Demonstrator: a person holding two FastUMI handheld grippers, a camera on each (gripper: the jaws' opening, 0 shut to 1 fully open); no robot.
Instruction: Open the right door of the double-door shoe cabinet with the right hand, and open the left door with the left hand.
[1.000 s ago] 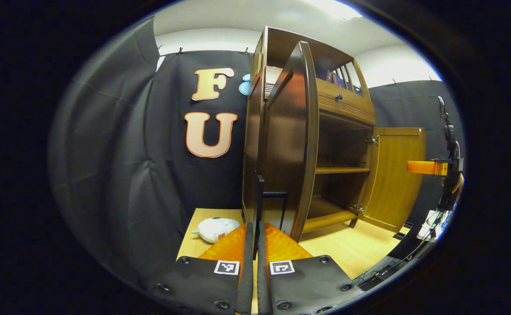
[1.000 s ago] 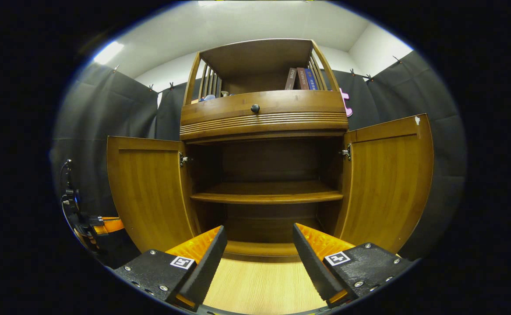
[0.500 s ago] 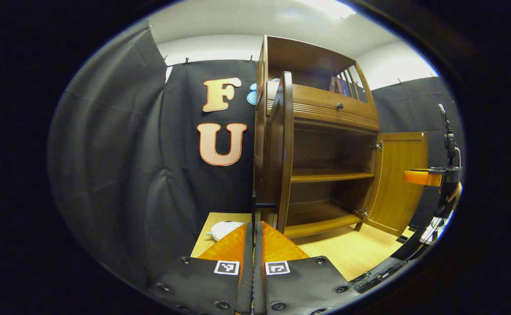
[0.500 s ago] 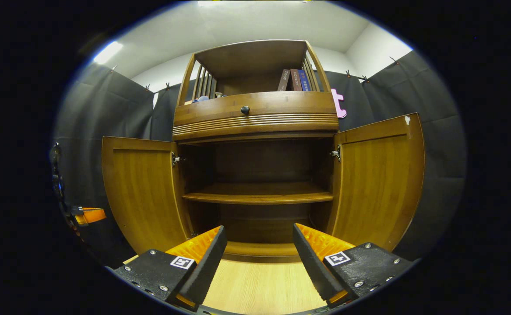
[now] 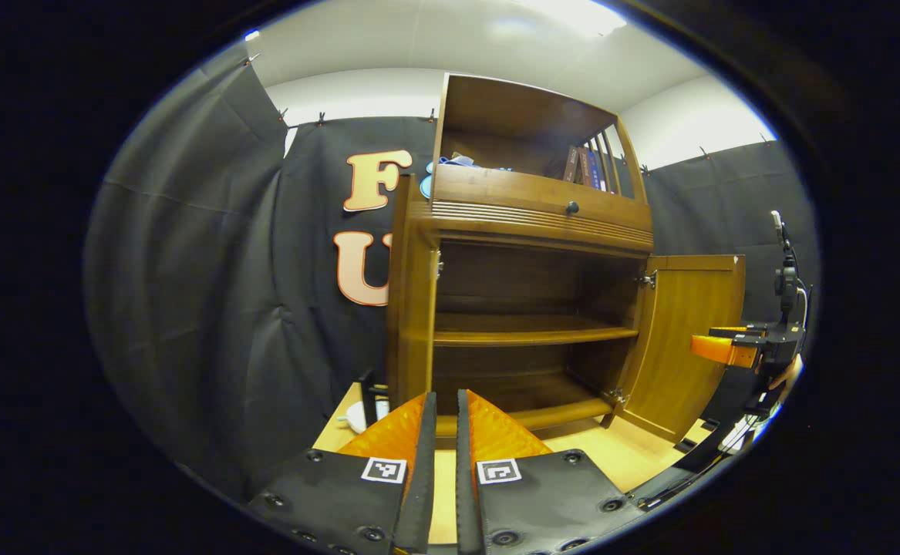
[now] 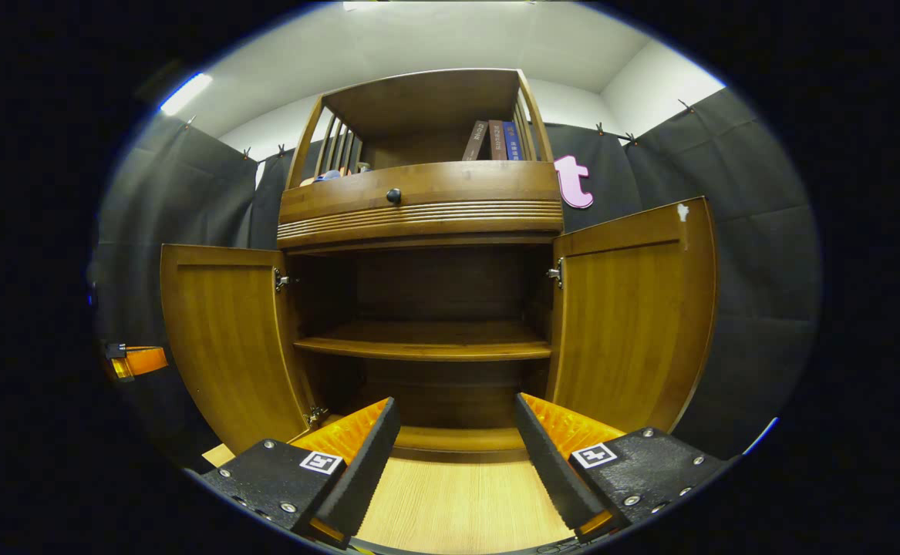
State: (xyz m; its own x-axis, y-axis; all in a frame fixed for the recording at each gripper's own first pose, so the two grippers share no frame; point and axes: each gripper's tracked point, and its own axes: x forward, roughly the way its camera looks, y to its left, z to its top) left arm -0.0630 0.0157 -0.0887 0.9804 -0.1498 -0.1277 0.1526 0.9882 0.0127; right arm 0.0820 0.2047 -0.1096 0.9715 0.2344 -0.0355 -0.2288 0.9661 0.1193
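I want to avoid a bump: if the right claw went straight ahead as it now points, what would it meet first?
Probably nothing up close. The open right claw points between both open doors into the shoe cabinet, low down under the middle shelf. It would likely reach the bottom board or back panel first; depth is unclear.

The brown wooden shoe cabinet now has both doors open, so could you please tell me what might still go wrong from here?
1. The left tongs look nearly shut and sit close beside the left wooden door; drawing them back carelessly might knock it.
2. The right wooden door hangs free, with the right tongs open and apart from it; it could swing back.
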